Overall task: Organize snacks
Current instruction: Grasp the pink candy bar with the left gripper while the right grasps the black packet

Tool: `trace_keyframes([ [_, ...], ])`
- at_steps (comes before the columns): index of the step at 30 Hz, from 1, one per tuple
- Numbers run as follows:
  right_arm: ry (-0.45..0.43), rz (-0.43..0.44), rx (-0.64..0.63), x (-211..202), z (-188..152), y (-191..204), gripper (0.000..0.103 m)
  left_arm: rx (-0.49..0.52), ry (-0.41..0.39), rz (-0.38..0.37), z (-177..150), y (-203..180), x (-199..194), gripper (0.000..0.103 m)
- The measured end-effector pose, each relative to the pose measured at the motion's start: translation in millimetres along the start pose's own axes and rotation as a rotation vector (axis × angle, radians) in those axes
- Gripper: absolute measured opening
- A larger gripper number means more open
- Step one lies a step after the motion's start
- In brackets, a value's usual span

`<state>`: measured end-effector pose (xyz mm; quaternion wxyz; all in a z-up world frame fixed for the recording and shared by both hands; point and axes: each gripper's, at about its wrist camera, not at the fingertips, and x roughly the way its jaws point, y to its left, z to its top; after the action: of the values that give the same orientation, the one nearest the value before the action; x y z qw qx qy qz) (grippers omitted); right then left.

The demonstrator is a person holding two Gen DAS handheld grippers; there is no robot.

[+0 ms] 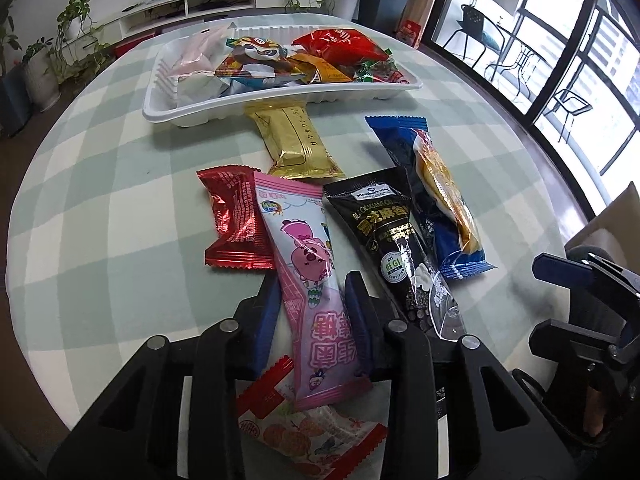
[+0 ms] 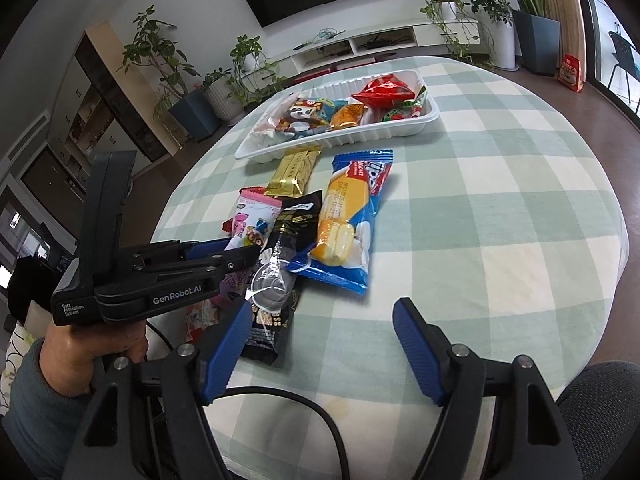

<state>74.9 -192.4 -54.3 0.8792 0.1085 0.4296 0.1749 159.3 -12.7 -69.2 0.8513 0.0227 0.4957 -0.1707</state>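
The pink snack packet (image 1: 308, 264) lies lengthwise between the blue pads of my left gripper (image 1: 312, 284), which is shut on its sides. Around it lie a red packet (image 1: 232, 220), a gold packet (image 1: 296, 144), a black packet (image 1: 392, 236) and a blue packet (image 1: 436, 192). A red-and-white cracker packet (image 1: 304, 436) sits under the gripper body. The white tray (image 1: 280, 108) behind holds several snacks. My right gripper (image 2: 324, 306) stands open above bare cloth, its left finger beside the black packet (image 2: 288, 240), the blue packet (image 2: 344, 216) just ahead. The left gripper (image 2: 240, 252) shows side-on there.
A green-and-white checked cloth (image 2: 480, 200) covers the round table, with open cloth to the right of the snacks. A black cable (image 2: 320, 412) crosses the near edge. A hand (image 2: 92, 344) holds the left gripper. Potted plants and a low TV console stand beyond the table.
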Motion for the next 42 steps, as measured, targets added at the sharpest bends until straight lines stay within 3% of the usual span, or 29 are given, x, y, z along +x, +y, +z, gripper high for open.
trace_keyframes([
  [5, 0.027, -0.001, -0.006, 7, -4, 6, 0.076, 0.060, 0.008, 0.032, 2, -6, 3, 0.027],
  [10, 0.037, -0.006, -0.029, 9, -4, 15, 0.075, 0.018, -0.012, -0.009, -3, 10, -3, 0.020],
  [22, 0.135, -0.021, -0.068, 47, 10, 42, 0.066, -0.070, -0.072, -0.072, -20, 46, -26, 0.020],
  [33, 0.155, -0.114, -0.160, 78, 17, 62, 0.043, -0.100, -0.089, -0.096, -27, 55, -27, 0.020],
  [42, 0.150, -0.137, -0.187, 78, 19, 59, 0.027, -0.102, -0.086, -0.101, -29, 54, -26, 0.020],
])
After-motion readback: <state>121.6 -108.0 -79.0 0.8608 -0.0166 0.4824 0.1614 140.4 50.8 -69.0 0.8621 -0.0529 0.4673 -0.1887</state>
